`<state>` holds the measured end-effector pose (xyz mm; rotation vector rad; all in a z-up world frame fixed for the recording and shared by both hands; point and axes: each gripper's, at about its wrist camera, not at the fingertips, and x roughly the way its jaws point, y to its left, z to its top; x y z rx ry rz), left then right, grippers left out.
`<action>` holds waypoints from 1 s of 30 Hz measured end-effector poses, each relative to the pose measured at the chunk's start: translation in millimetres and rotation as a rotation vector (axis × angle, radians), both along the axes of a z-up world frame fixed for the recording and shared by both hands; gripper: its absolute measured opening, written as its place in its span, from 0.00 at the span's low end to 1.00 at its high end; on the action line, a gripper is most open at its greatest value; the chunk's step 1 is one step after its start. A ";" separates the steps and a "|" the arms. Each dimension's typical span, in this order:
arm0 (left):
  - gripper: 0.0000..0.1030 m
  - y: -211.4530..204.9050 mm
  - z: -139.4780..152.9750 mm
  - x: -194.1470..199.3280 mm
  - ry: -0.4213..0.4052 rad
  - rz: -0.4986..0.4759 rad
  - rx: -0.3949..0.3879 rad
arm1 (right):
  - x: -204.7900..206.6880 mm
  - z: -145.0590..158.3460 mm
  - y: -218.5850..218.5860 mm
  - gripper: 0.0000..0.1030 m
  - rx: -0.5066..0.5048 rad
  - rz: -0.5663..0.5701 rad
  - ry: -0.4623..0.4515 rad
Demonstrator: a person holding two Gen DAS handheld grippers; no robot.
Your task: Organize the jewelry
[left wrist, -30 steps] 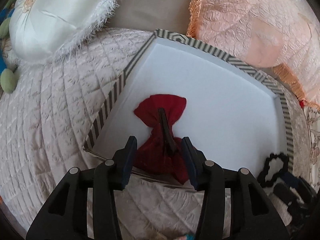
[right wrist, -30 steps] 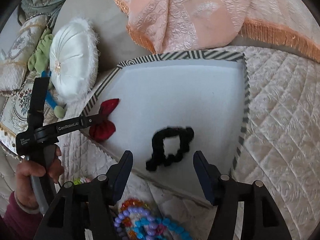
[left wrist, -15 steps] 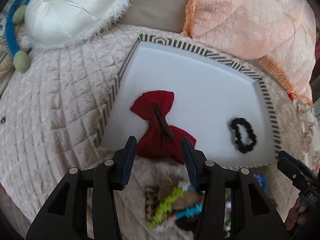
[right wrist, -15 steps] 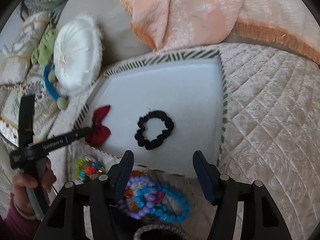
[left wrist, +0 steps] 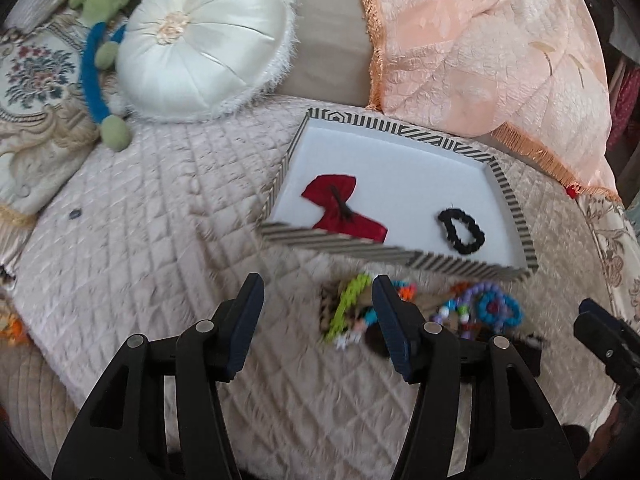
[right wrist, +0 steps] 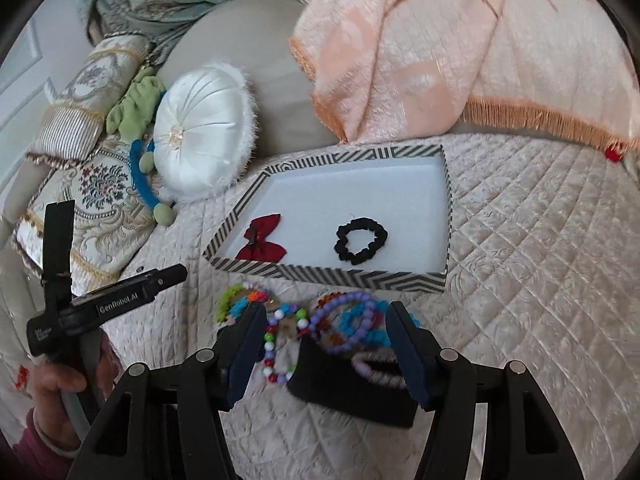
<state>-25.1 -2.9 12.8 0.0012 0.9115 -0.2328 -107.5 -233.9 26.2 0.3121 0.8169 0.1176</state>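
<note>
A striped-rim tray [left wrist: 400, 258] [right wrist: 332, 276] with a white floor lies on the quilted bed. In it lie a red bow clip [left wrist: 344, 210] [right wrist: 262, 240] at the left and a black scrunchie [left wrist: 462, 232] [right wrist: 360, 240] at the right. In front of the tray lies a heap of coloured bead bracelets [left wrist: 480, 310] [right wrist: 344, 322] and a green piece [left wrist: 348, 300]. My left gripper [left wrist: 318, 320] is open and empty, above the quilt left of the heap. My right gripper [right wrist: 326, 340] is open and empty, over the beads and a black pouch [right wrist: 352, 384].
A round white cushion [left wrist: 204, 40] [right wrist: 204, 128] and a green and blue soft toy [left wrist: 100, 64] lie at the back left. A peach fringed blanket [left wrist: 492, 48] [right wrist: 460, 40] lies behind the tray. Embroidered pillows [right wrist: 100, 200] lie at the far left.
Both grippers have pulled back from the tray toward me. The red bow and the black scrunchie stay lying in the tray. The bead heap has come into both views.
</note>
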 end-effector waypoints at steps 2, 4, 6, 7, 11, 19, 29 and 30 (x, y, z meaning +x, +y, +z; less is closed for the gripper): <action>0.55 2.5 0.9 -10.0 -0.013 0.009 0.005 | -7.7 2.6 6.0 0.58 0.001 0.008 -0.008; 0.55 1.4 2.4 -17.7 -0.023 0.011 0.008 | -11.9 3.9 10.6 0.58 0.007 0.016 -0.011; 0.55 -0.3 5.7 -26.0 -0.036 0.001 0.016 | -16.8 5.9 15.7 0.58 -0.004 0.019 -0.011; 0.55 -1.3 7.6 -29.4 -0.046 0.001 0.022 | -19.1 7.4 17.9 0.58 -0.015 0.020 -0.013; 0.55 -4.6 16.4 -42.7 -0.084 -0.008 0.037 | -27.6 12.6 21.5 0.58 -0.028 0.020 -0.022; 0.55 -6.0 24.8 -54.7 -0.105 -0.008 0.031 | -38.0 23.9 23.4 0.59 -0.050 0.002 -0.051; 0.55 -7.4 24.1 -57.8 -0.096 -0.011 0.028 | -39.5 24.2 30.2 0.60 -0.091 0.003 -0.044; 0.55 -7.6 24.6 -58.3 -0.099 -0.010 0.029 | -39.5 24.2 30.4 0.60 -0.091 0.004 -0.042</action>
